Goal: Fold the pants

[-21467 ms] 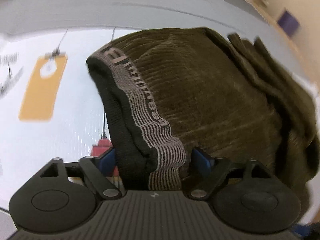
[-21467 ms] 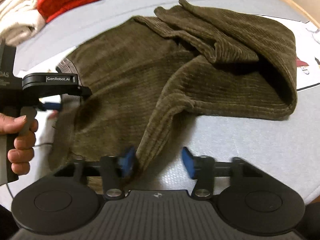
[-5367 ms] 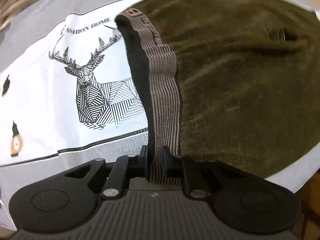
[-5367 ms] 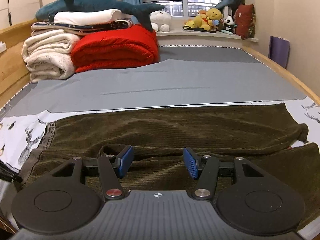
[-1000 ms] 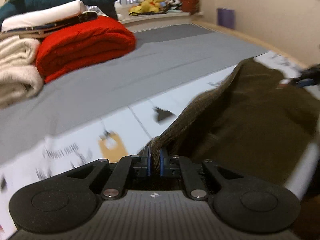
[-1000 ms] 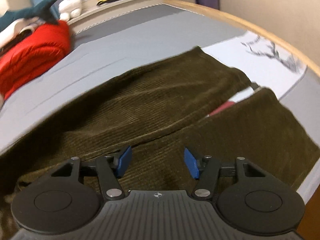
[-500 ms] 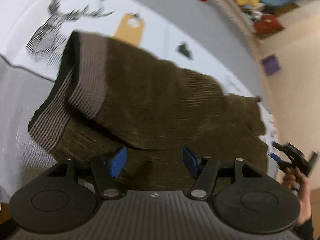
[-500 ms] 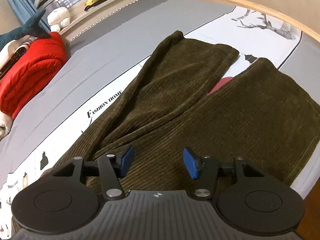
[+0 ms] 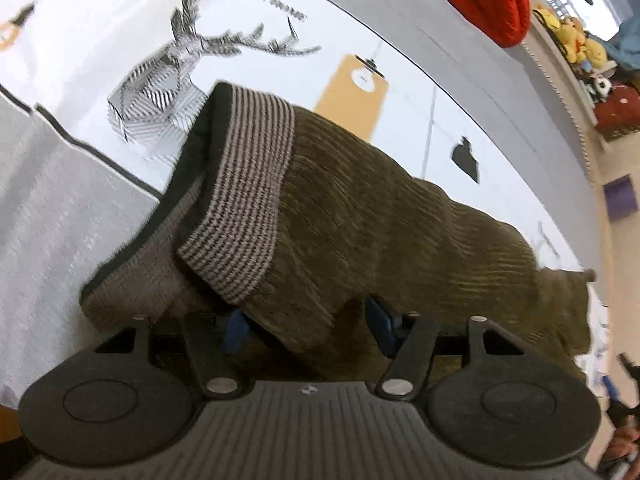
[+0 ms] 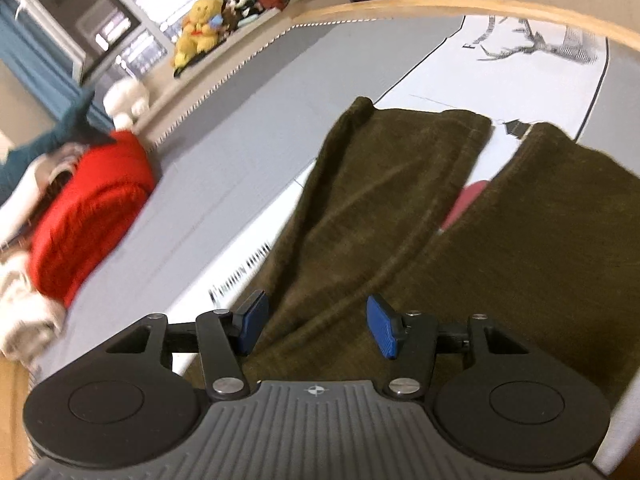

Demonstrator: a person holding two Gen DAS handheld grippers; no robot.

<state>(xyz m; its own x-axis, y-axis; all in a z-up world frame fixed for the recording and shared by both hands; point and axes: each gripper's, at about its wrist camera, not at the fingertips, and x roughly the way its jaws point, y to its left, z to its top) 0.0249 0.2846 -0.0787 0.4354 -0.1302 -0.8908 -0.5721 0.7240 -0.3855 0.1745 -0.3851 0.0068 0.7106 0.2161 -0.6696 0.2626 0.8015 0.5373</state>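
Bedroom setup, with a grey bed sheet [image 10: 240, 152] and a white printed cover with a black deer drawing [image 9: 192, 60] laid along the bed's near edge. Red folded blanket [image 10: 88, 208] stacked with cream ones near the far left corner of the bed, yellow plush toys [image 10: 198, 20] lined up on the window ledge beyond, purple thing [image 9: 619, 196] against the wall, curved wooden bed frame [image 10: 460, 2] along the right edge. Nothing blocking the work area.

Olive-brown corduroy pants [image 9: 380, 216] spread on the white cover by the near edge, grey striped waistband [image 9: 244, 200] flopped over onto the fabric, two legs [image 10: 400, 184] stretching toward the right edge with a small gap between them.

Left gripper [image 9: 306, 322] hovering right at the folded waist part, blue pads [image 9: 378, 322] spread wide, fabric edge draped between them but not pinched. Right gripper [image 10: 316, 326] over the legs, pads spread wide too, holding nothing.
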